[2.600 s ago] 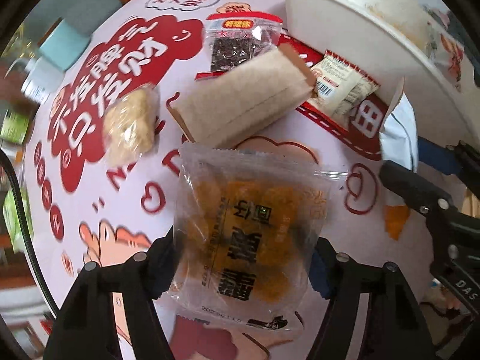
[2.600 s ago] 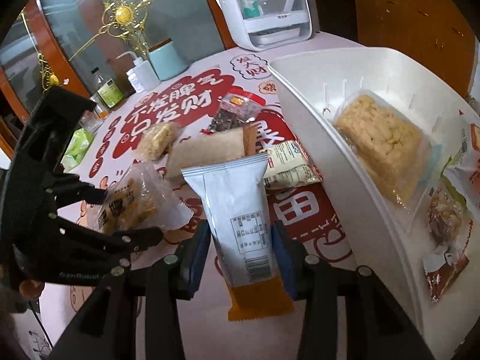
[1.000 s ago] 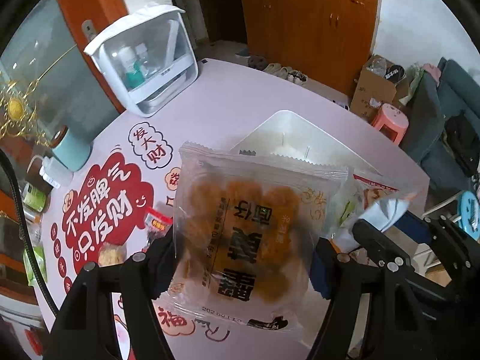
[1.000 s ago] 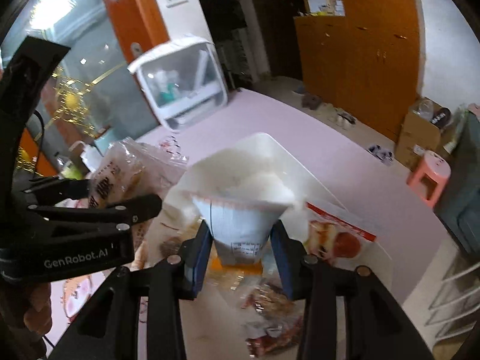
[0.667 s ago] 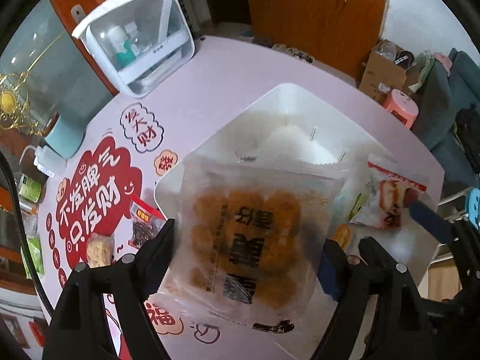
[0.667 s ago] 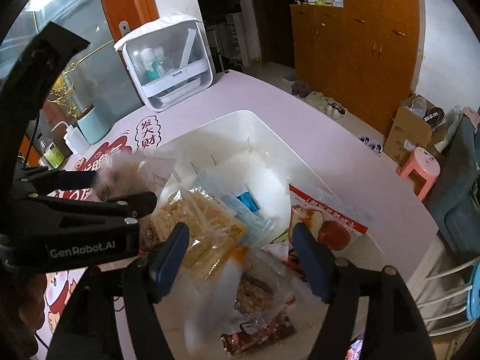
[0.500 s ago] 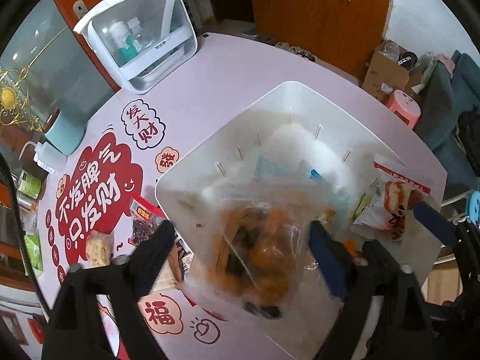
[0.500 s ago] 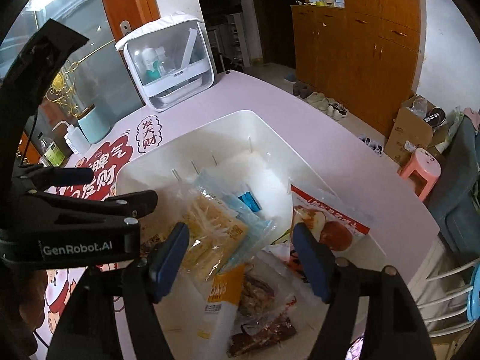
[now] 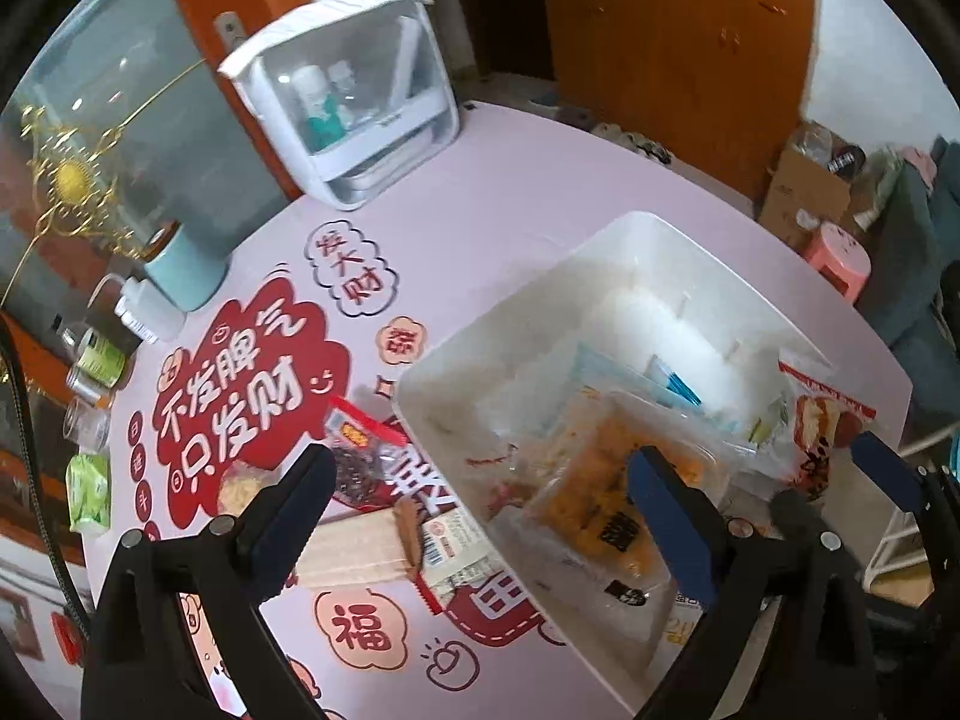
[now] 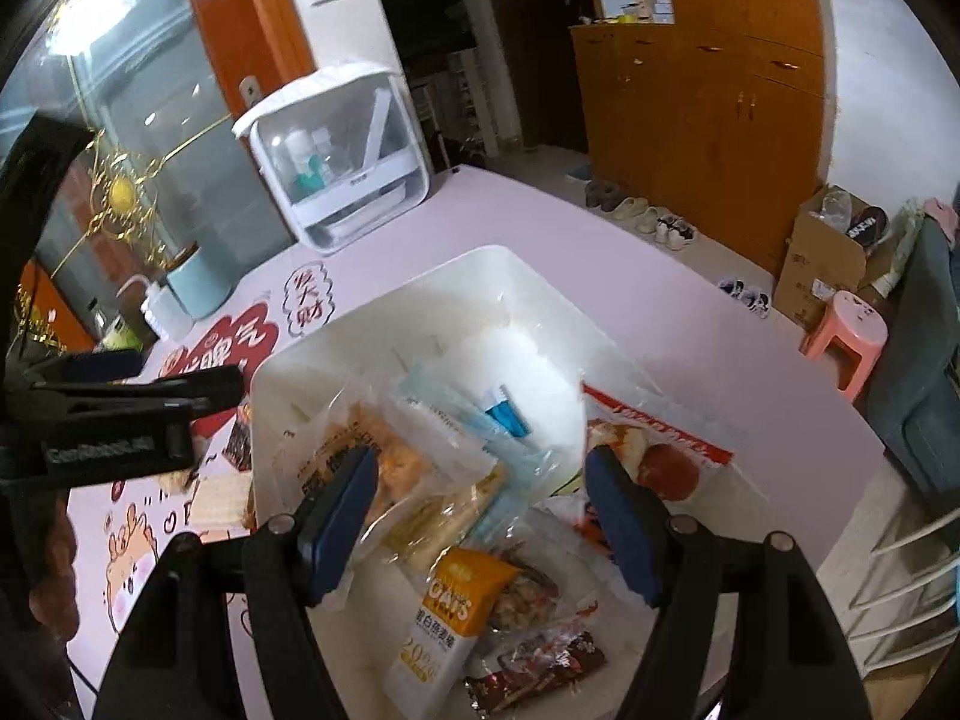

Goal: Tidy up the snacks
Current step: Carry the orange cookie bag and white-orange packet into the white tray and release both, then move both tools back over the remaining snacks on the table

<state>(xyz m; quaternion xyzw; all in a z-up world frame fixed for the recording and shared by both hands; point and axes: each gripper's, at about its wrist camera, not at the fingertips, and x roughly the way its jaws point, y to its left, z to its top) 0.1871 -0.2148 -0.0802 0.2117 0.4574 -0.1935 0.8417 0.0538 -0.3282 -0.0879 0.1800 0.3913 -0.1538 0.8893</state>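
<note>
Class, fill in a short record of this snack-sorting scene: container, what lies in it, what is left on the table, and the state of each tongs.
container: white plastic bin
in bin: clear packet of orange cakes; white-and-orange oats pouch
on table: tan paper packet; dark snack bag with red top
left tongs: opening, nothing gripped
right tongs: open, empty

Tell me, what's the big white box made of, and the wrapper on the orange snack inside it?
The white box looks like hard plastic: smooth, slightly shiny walls with moulded slots. The orange snack's wrapper seems to be thin clear plastic film: you can see the golden pieces through it, and it crinkles and glints. I'm judging only by looks.
</note>
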